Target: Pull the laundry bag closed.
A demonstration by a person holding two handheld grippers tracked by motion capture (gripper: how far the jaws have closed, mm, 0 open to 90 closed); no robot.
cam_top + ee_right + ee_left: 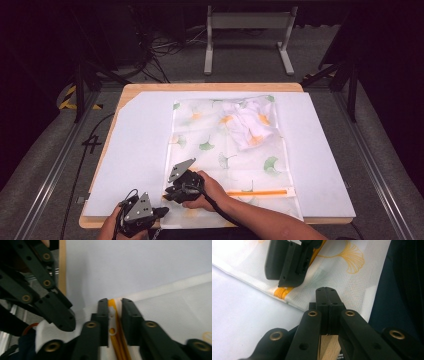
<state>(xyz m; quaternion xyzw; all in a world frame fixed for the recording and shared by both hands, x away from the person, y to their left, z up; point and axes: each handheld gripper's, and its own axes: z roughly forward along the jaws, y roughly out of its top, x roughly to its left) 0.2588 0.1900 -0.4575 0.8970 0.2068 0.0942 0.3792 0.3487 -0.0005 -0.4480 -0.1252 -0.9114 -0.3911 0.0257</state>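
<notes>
- Laundry bag (230,150), white mesh with ginkgo leaves, lies flat on the white sheet (135,145), its orange zipper (257,192) along the 6 o'clock edge.
- Right gripper (112,312) straddles the zipper pull (112,315), jaws narrowly apart around it.
- Left gripper (326,293) pinches the bag's corner at 7 o'clock, jaws pressed together.

Mesh zipper bag (227,155) flat on the table, orange zipper (257,192) at the near end.

Bag is translucent white mesh with green and orange ginkgo-leaf print, lying flat and lengthwise, near edge at the table's front edge. White garment (249,125) with the same leaf print sits bunched inside at the far right corner. Zipper runs across the near end; its white pull tab (112,312) lies at the left end, over the orange teeth.
</notes>
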